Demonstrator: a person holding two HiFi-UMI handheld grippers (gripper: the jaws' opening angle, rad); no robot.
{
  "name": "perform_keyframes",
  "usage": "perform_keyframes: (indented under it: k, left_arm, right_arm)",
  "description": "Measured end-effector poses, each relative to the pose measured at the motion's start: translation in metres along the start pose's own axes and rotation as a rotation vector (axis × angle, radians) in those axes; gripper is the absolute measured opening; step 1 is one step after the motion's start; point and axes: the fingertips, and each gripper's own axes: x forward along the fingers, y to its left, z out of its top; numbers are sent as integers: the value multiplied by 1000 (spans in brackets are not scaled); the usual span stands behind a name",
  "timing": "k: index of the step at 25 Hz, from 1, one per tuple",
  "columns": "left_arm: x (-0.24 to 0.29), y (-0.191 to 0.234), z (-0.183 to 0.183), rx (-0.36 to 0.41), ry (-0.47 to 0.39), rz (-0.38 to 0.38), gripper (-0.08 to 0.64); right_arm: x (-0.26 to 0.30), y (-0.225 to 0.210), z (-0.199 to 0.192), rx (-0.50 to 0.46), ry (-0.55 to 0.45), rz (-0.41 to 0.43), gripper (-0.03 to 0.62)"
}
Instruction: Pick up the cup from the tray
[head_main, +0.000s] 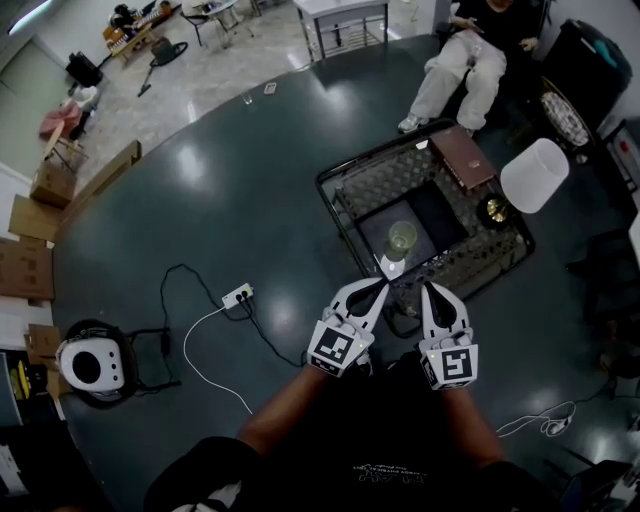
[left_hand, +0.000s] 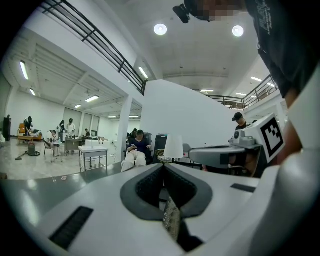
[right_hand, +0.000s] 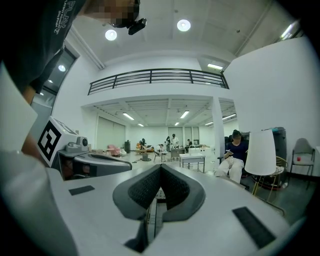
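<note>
A: Nearest us, the left gripper (head_main: 381, 286) and the right gripper (head_main: 429, 291) sit side by side, both clenched on nothing.

B: We agree (each pair of pads meets at the tip). And the cup?

A: We see the cup (head_main: 402, 238) upright on the dark tray (head_main: 442, 218) in the mesh table (head_main: 378, 180), just beyond the left gripper's tips.

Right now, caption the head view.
Left hand-held gripper and right hand-held gripper, both shut, near a tray holding a cup.

light: bright ceiling lamps (right_hand: 183, 25) | glare: on dark floor (head_main: 220, 210) | edges: fisheye-bent, vignetted
</note>
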Motion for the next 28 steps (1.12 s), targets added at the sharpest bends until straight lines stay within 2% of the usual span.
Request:
perform_keyframes:
  k: [8,17,28]
  left_arm:
    - [14,11,-8,-18,25,2,11]
    - [51,31,-18,-41,58,54,11]
    - [87,37,-59,-80,112,68,11]
  right_arm:
    - [19,-9,-2,8,15,10,-2]
    - [45,-41,-14,23,50,59,-2]
    - [72,-65,-52,73,92,77,-2]
